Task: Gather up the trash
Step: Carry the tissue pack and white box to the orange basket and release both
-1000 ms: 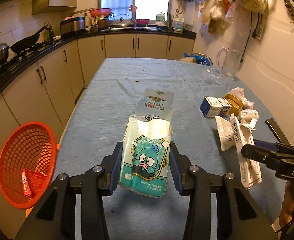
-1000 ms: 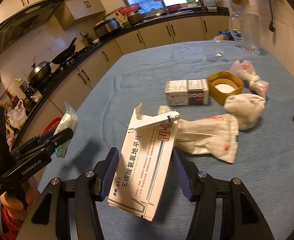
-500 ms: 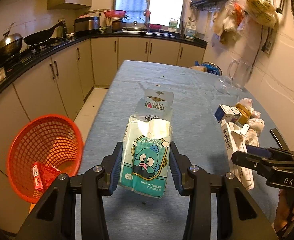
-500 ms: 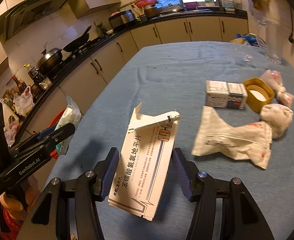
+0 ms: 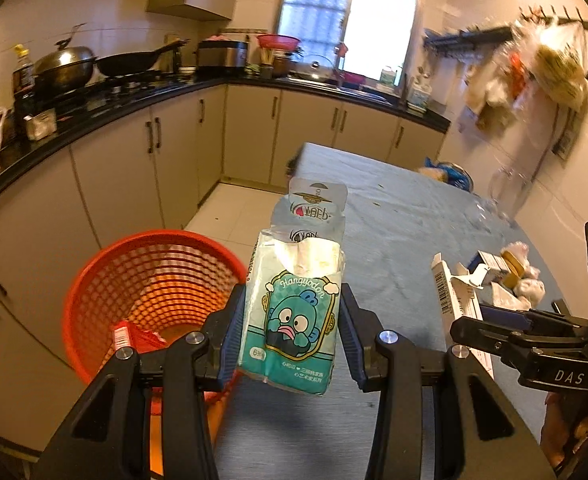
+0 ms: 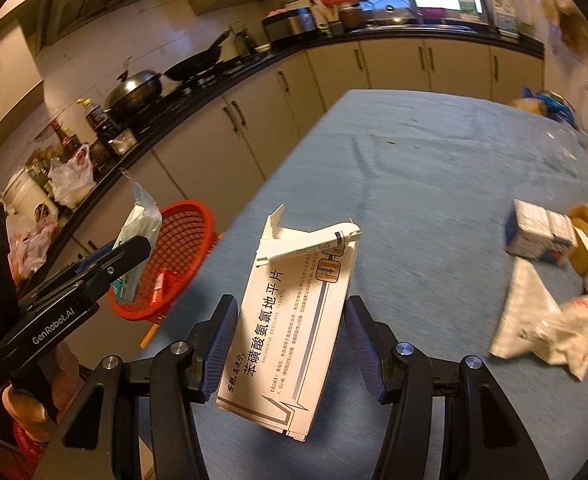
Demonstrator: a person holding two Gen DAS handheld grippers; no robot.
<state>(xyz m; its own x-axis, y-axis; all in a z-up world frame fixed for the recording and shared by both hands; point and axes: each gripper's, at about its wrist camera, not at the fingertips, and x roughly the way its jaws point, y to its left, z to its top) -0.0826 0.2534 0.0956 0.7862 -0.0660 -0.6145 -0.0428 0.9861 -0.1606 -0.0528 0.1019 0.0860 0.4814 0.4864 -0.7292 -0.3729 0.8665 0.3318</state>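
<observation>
My left gripper (image 5: 291, 334) is shut on a teal tissue pack (image 5: 294, 304) with a cartoon fish, held above the table's left edge beside the orange basket (image 5: 149, 280). The basket stands on the floor and holds a red wrapper (image 5: 127, 338). My right gripper (image 6: 289, 344) is shut on a white medicine box (image 6: 294, 320) with an open flap, held over the blue table (image 6: 434, 184). The left gripper with its pack (image 6: 133, 252) shows at the left of the right wrist view, in front of the basket (image 6: 177, 248).
On the table's right side lie a small blue-white box (image 6: 540, 236), a yellow lid (image 6: 586, 240), a crumpled white bag (image 6: 546, 324) and white wads (image 5: 530, 288). A glass jug (image 5: 510, 190) stands at the far right. Kitchen cabinets and a stove line the left wall.
Both grippers have swung left with their loads. The orange basket has come closer and more central in both views; the trash on the table has slid to the right.
</observation>
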